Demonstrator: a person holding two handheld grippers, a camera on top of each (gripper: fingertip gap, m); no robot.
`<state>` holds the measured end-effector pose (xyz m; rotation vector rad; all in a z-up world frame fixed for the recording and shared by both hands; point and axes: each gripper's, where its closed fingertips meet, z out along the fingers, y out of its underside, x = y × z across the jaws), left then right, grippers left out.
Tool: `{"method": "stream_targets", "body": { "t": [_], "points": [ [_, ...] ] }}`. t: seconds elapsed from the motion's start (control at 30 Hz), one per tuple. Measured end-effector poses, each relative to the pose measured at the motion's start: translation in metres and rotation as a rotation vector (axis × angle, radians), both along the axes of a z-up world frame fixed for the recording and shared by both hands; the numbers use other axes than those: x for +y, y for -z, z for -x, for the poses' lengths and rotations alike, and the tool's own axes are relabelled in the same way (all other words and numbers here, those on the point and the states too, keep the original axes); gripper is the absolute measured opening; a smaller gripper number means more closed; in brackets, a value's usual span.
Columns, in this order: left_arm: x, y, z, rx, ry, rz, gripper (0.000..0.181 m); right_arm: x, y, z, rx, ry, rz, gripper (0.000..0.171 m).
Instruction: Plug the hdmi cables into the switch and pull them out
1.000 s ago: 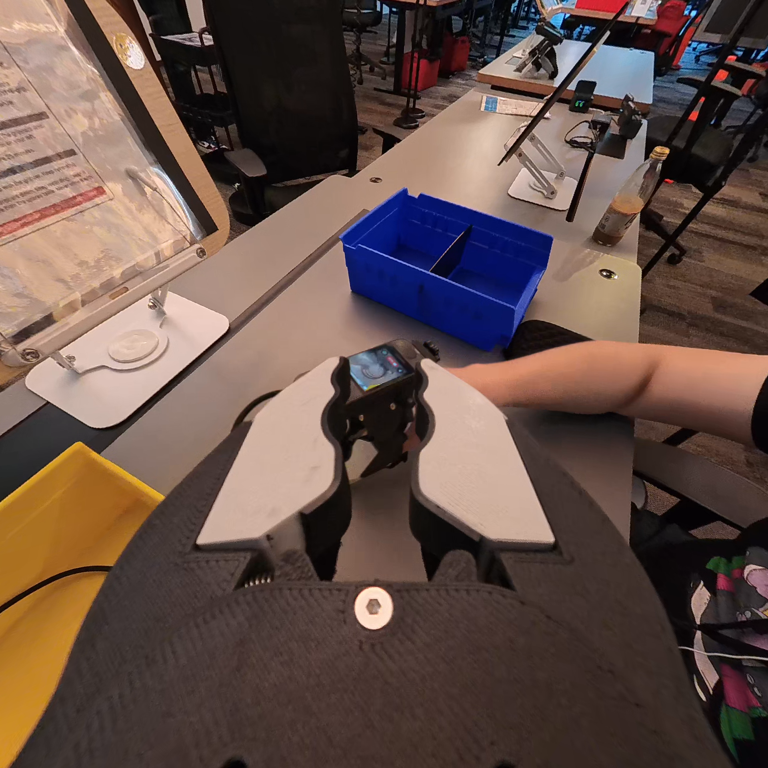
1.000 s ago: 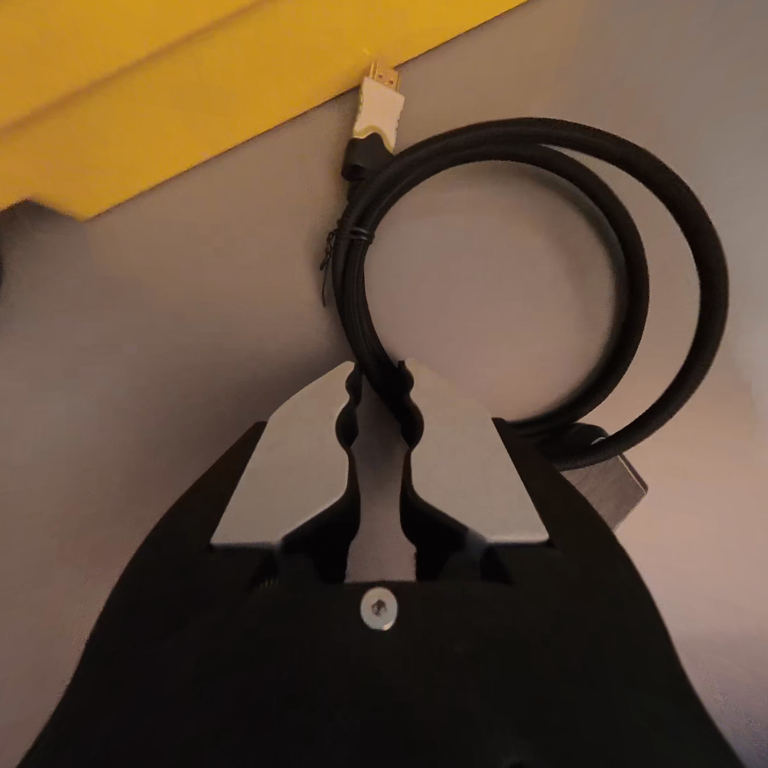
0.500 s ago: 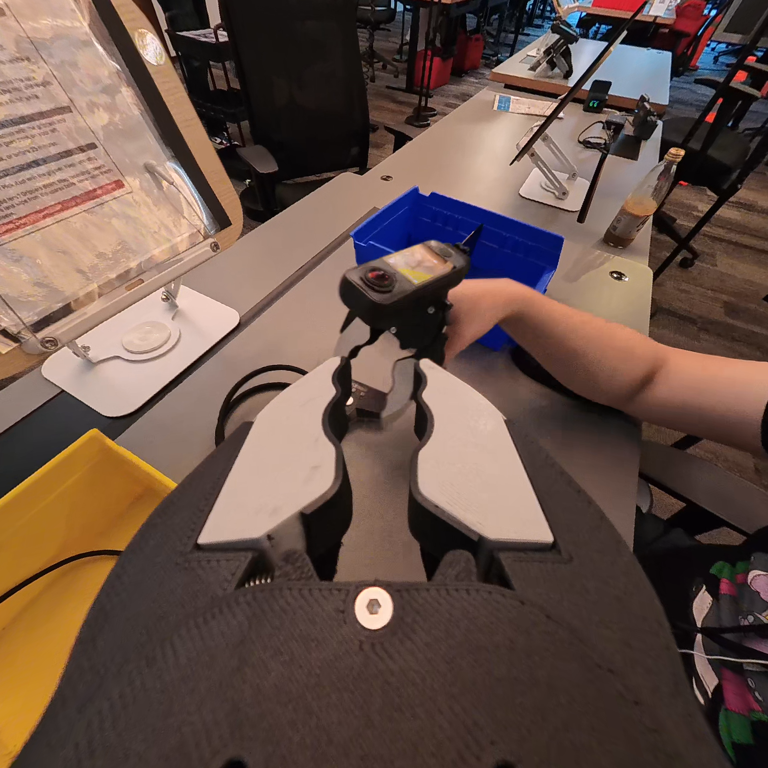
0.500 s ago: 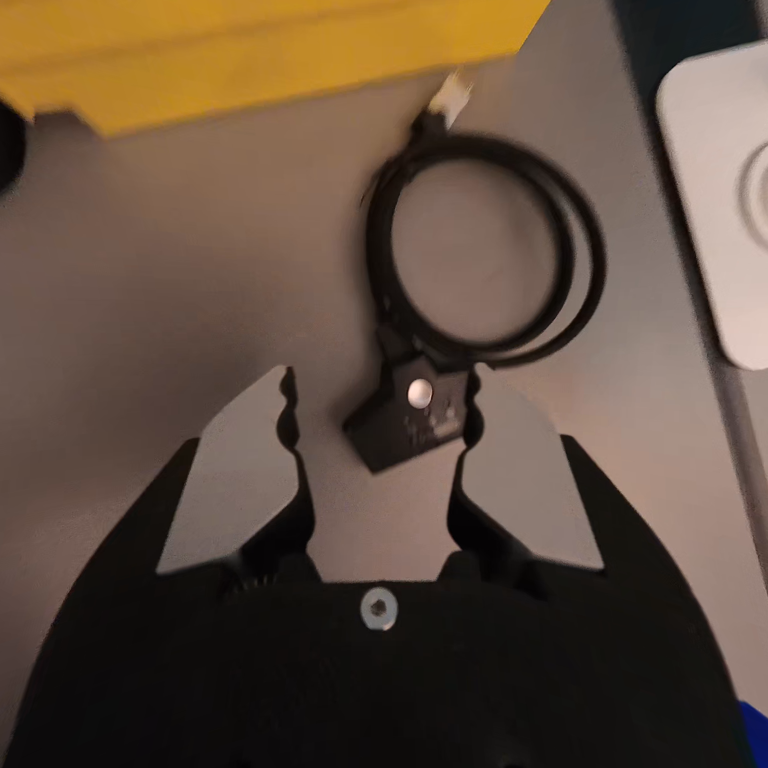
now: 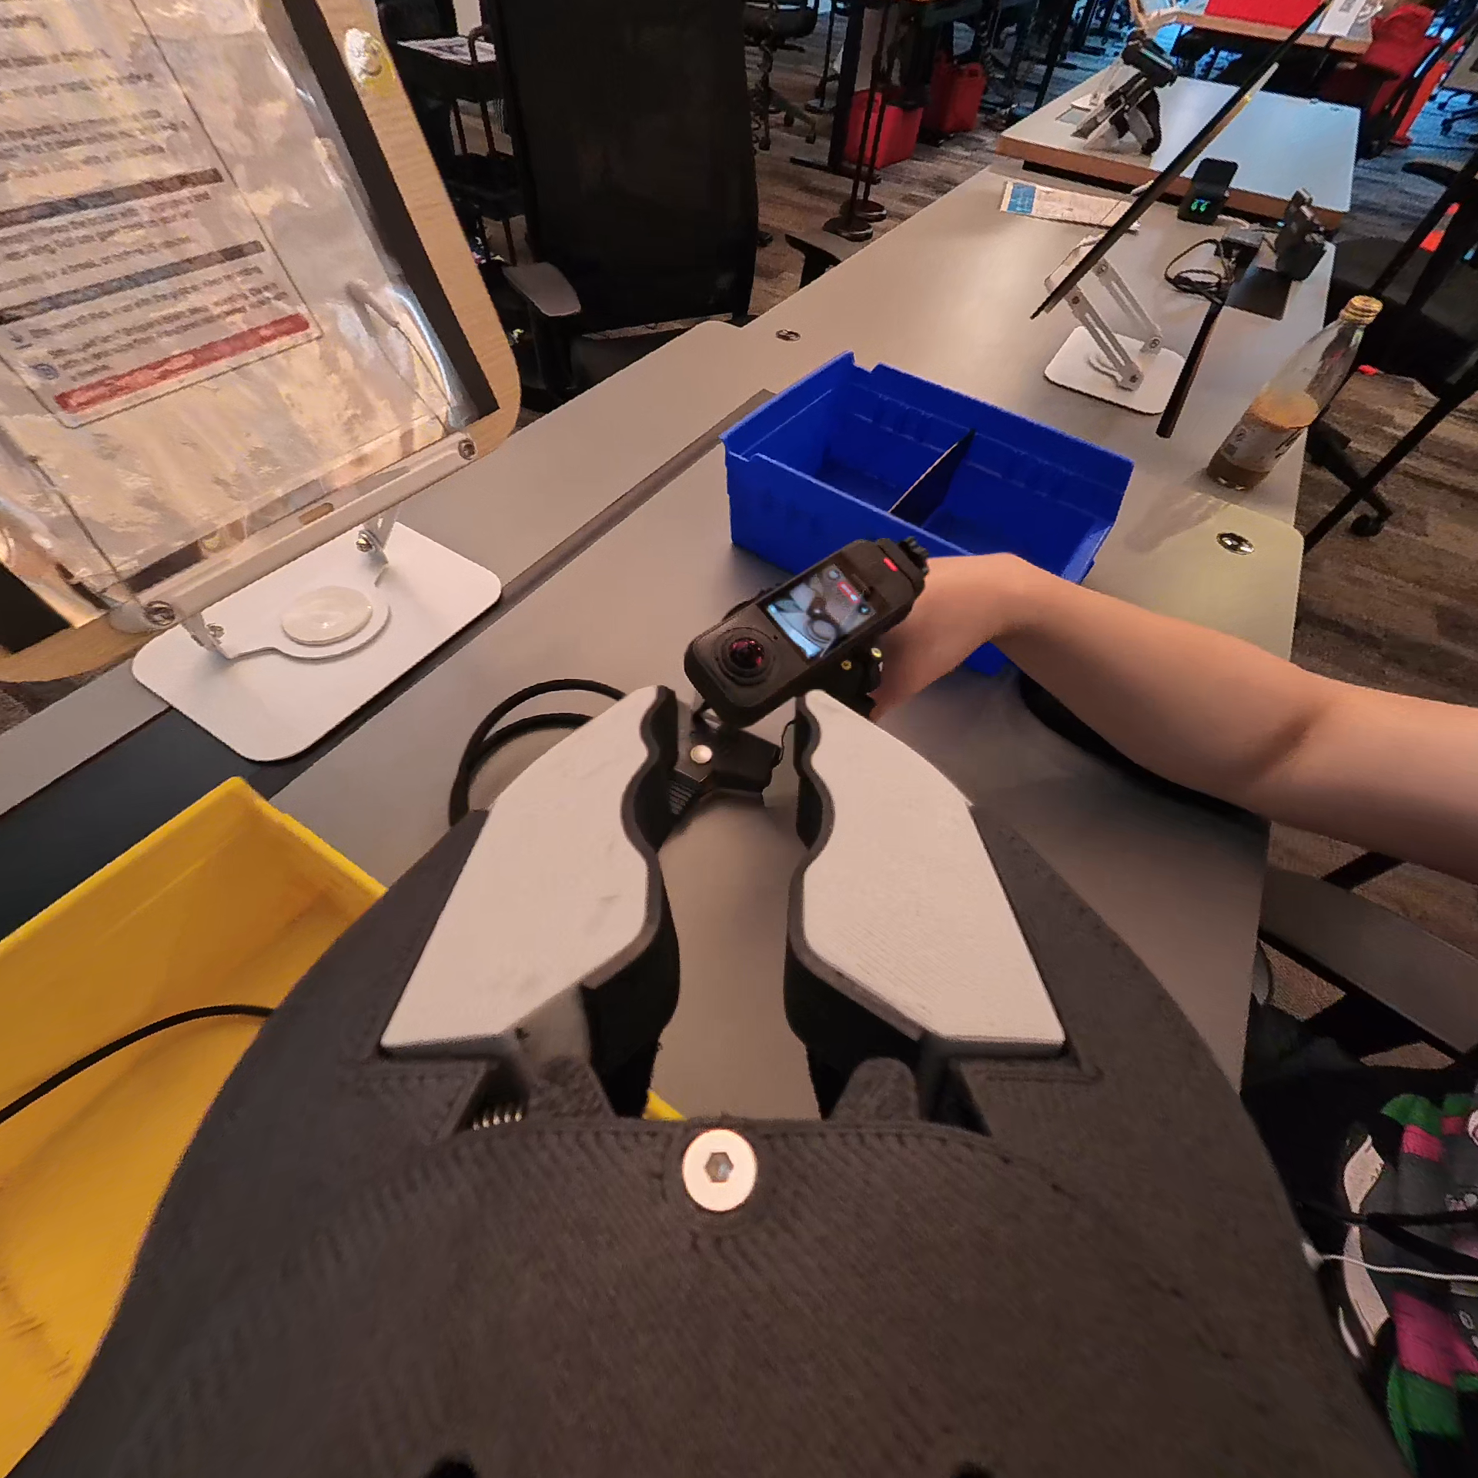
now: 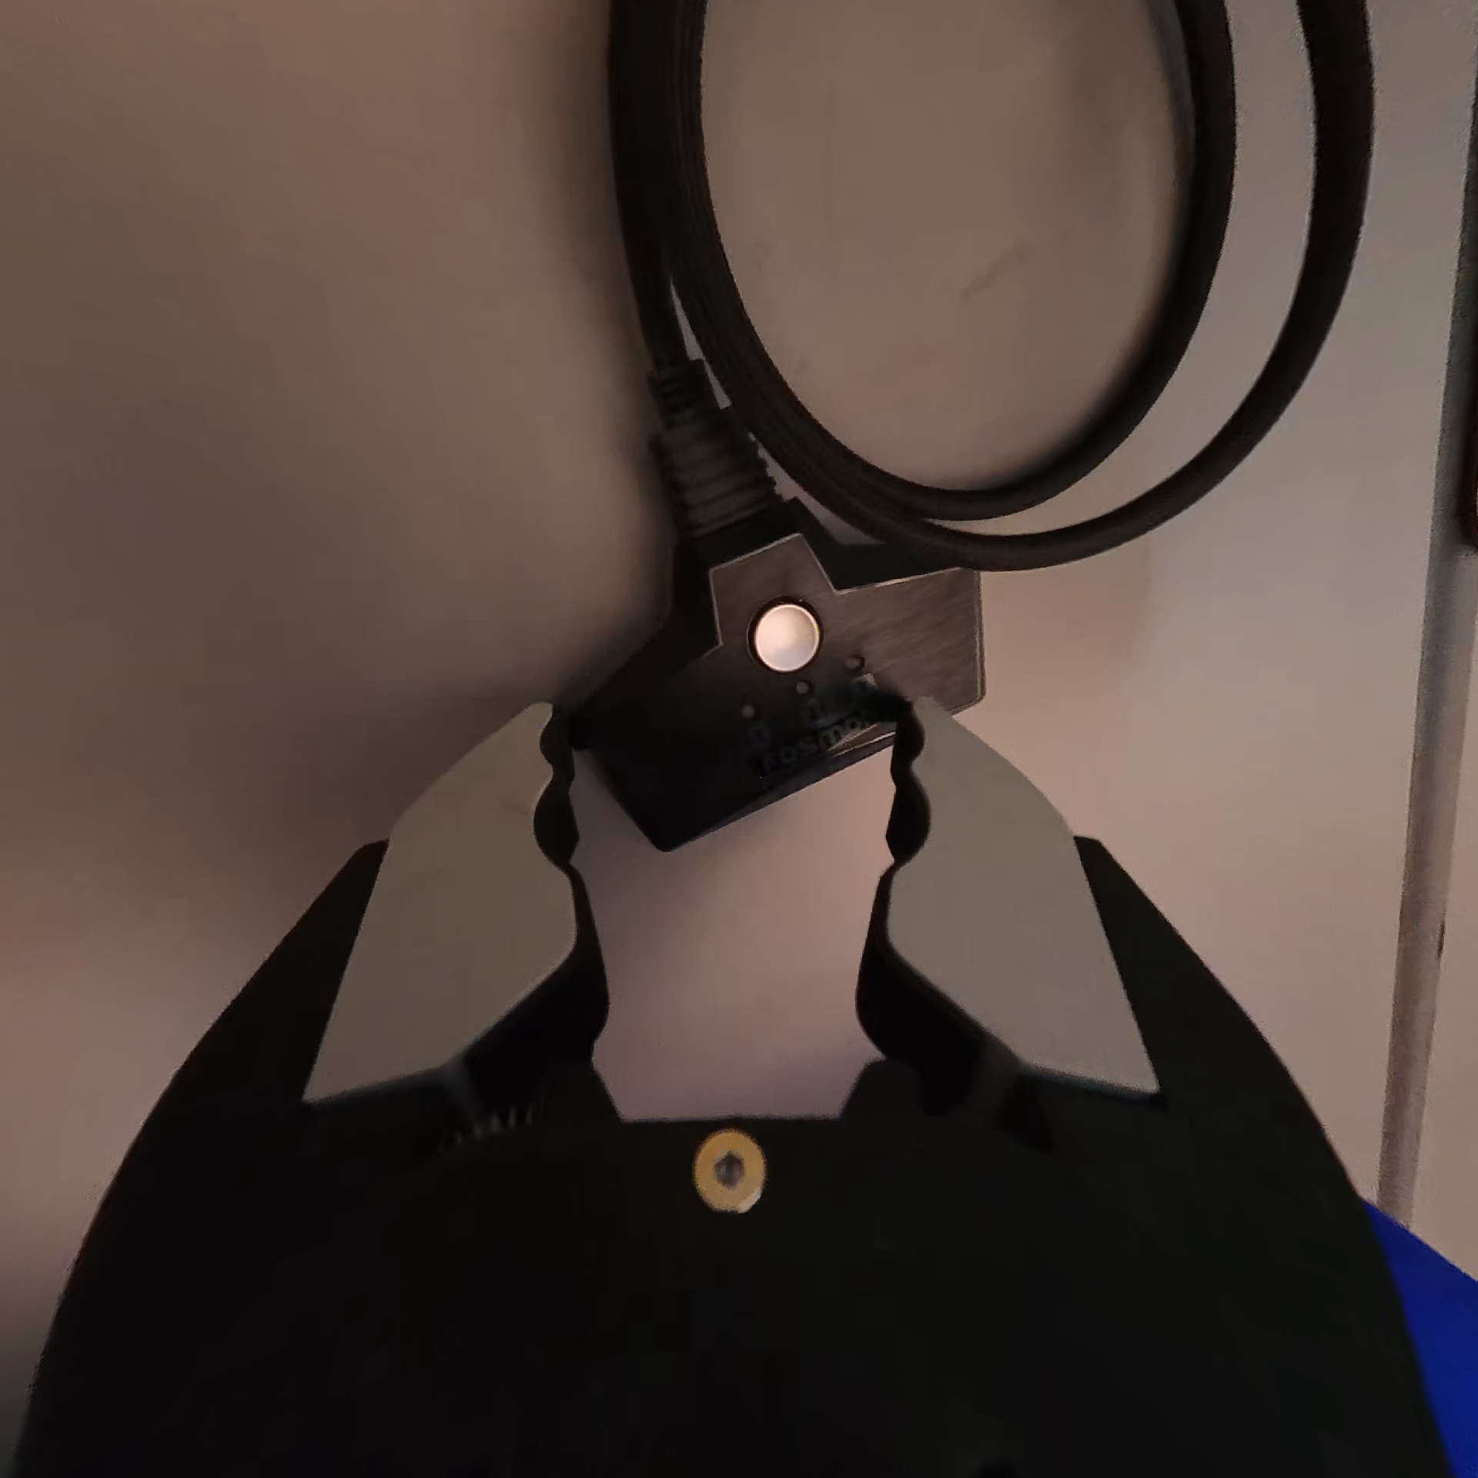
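Switch (image 6: 788,712), frame centre, bracketed by spread right gripper (image 6: 732,720), apparently not clamped; light, rigid, best gripped by flat sides; left gripper (image 5: 724,744) released

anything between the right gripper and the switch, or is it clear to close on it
Nothing visible is in the way. The right gripper is open with the black switch already between its fingertips. The coiled cable lies beyond the switch, outside the jaws.
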<state>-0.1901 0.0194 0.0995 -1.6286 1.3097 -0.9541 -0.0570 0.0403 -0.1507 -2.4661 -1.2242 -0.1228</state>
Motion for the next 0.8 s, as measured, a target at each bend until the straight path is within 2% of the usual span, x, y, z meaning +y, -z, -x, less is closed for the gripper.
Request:
{"method": "stream_targets", "body": {
  "t": [0.03, 0.13, 0.23, 0.33, 0.5, 0.57, 0.63, 0.7, 0.8],
  "points": [
    [0.002, 0.0, 0.003, 0.0, -0.008, -0.004, 0.026, -0.001, 0.0, 0.0, -0.009, 0.027, 0.002, 0.077],
    [0.016, -0.002, 0.018, 0.003, -0.084, -0.016, 0.027, 0.006, -0.001, 0.002, -0.01, 0.167, -0.028, 0.07],
    [0.042, -0.003, 0.05, 0.023, -0.244, -0.038, 0.027, 0.014, -0.002, 0.001, -0.01, 0.312, -0.079, 0.062],
    [0.051, 0.012, 0.085, 0.097, -0.321, 0.029, 0.027, 0.023, -0.002, 0.005, 0.025, 0.425, -0.14, 0.059],
    [0.023, 0.065, 0.119, 0.316, -0.154, 0.157, 0.027, 0.034, -0.003, 0.013, 0.086, 0.413, -0.191, 0.059],
    [0.014, 0.095, 0.128, 0.461, -0.059, 0.152, 0.033, 0.033, -0.01, 0.022, 0.185, 0.384, -0.16, 0.057],
    [0.012, 0.12, 0.127, 0.544, 0.047, 0.133, 0.031, 0.033, -0.029, 0.02, 0.228, 0.352, -0.181, 0.057],
    [0.015, 0.142, 0.118, 0.549, 0.15, 0.152, 0.032, 0.036, -0.057, 0.008, 0.23, 0.341, -0.273, 0.057],
    [0.024, 0.164, 0.114, 0.541, 0.188, 0.315, 0.039, 0.03, -0.093, 0.001, 0.329, 0.333, -0.333, 0.057]
  ]
}}
